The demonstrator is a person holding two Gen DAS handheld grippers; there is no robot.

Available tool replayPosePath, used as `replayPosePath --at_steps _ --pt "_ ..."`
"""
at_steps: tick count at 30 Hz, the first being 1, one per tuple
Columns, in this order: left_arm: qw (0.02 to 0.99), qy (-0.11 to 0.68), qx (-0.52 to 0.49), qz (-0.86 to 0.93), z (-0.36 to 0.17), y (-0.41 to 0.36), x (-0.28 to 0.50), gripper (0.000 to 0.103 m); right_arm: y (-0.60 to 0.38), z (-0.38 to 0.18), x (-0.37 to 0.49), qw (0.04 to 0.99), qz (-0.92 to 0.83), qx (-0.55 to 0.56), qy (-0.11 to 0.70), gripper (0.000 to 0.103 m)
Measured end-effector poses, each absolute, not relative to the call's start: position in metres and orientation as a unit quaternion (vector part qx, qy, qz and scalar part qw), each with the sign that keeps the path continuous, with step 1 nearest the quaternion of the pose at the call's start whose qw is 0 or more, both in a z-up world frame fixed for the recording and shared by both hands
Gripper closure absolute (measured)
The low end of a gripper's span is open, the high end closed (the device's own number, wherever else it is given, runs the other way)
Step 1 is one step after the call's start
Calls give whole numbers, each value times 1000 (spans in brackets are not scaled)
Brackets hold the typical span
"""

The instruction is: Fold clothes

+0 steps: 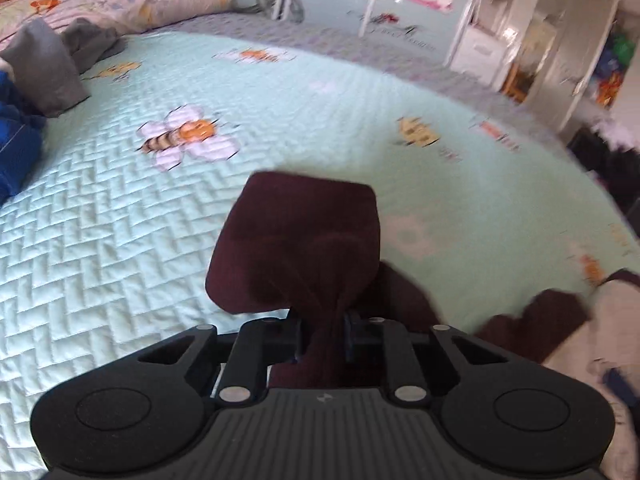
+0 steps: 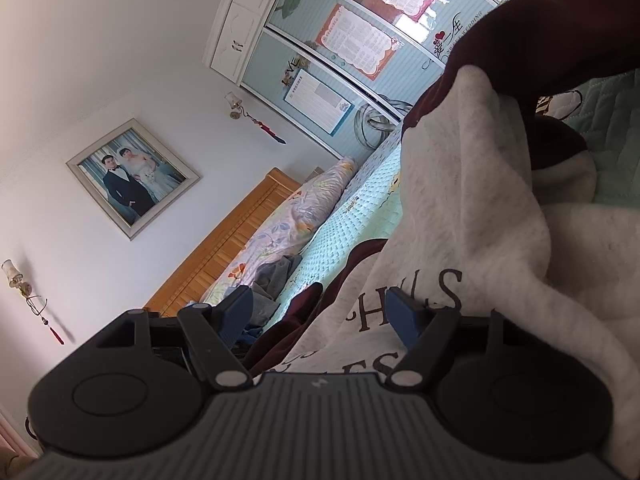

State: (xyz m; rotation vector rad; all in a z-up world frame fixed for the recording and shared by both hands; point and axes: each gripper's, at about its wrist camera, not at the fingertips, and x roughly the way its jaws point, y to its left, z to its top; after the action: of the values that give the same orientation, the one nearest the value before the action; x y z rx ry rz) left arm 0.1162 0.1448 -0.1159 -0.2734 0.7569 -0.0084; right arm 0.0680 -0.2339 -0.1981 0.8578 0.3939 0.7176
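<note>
A grey sweatshirt [image 2: 460, 208] with maroon sleeves and dark lettering lies bunched on the mint quilted bedspread [image 1: 120, 220]. My left gripper [image 1: 322, 320] is shut on a maroon sleeve [image 1: 296, 240]. The cuff end sticks up and forward past the fingers, lifted off the bed. The sweatshirt's grey body [image 1: 612, 320] shows at the lower right of the left wrist view. My right gripper [image 2: 320, 312] is tilted sideways with its blue fingers wide apart. The printed grey front and a maroon edge lie between and beyond them, and the pads do not press on the fabric.
Grey clothes [image 1: 44, 68] and a blue garment [image 1: 16, 148] lie at the bed's far left, near a floral pillow [image 1: 120, 0]. A wooden headboard [image 2: 240, 236], a framed photo [image 2: 132, 176] and a mirrored wardrobe [image 2: 320, 60] line the walls.
</note>
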Motion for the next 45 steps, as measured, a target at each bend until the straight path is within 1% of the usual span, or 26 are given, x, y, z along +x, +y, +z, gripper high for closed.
replayPosePath --at_steps 3,10,14,17,19,20,21,23,24,28,31,32,34,35,36,38,39,42,45 --pt "925 344 -155 -35 -99 139 107 85 -234 -199 68 828 339 406 184 29" --pt "908 318 -253 -108 -72 133 91 85 -238 -201 69 819 346 423 174 28" --pt "907 307 -225 -180 -49 104 70 85 -241 -203 69 812 351 434 169 28" --pt "887 340 -169 -262 -47 65 54 82 -244 -204 69 808 355 439 166 28" --pt "865 373 -130 -308 -55 37 43 77 -246 -205 68 804 359 445 163 28" --pt "849 394 -118 -330 -62 25 38 67 -248 -206 68 801 362 449 161 28" --pt "832 415 -106 -352 -69 12 32 50 -250 -207 68 797 365 454 159 27" --pt "810 432 -80 -389 -77 -4 20 32 -253 -209 67 790 370 464 154 27" --pt "807 429 -77 -398 -76 -5 15 32 -255 -210 67 788 371 467 153 27" --pt "811 405 -116 -405 -65 11 10 32 -255 -209 67 789 371 465 153 27" --pt "848 355 -135 -369 -41 32 13 31 -255 -209 66 789 373 463 153 26" --pt "857 336 -145 -363 -32 39 15 28 -256 -209 66 787 375 465 151 26" --pt "876 297 -163 -343 -17 50 22 16 -258 -210 65 782 380 471 147 24" --pt "889 284 -159 -321 -11 52 28 5 -259 -211 66 780 382 473 146 24" --pt "908 281 -136 -280 -8 50 38 3 -259 -211 66 779 383 475 146 23" --pt "921 301 -106 -222 -17 47 69 3 -260 -212 66 777 385 477 145 23" --pt "920 319 -102 -205 -25 46 86 5 -260 -212 66 776 386 478 145 23" --pt "897 391 -101 -182 -54 45 134 8 -261 -213 66 773 388 481 144 23" --pt "880 441 -65 -161 -81 36 164 8 -261 -214 66 773 388 480 144 23"
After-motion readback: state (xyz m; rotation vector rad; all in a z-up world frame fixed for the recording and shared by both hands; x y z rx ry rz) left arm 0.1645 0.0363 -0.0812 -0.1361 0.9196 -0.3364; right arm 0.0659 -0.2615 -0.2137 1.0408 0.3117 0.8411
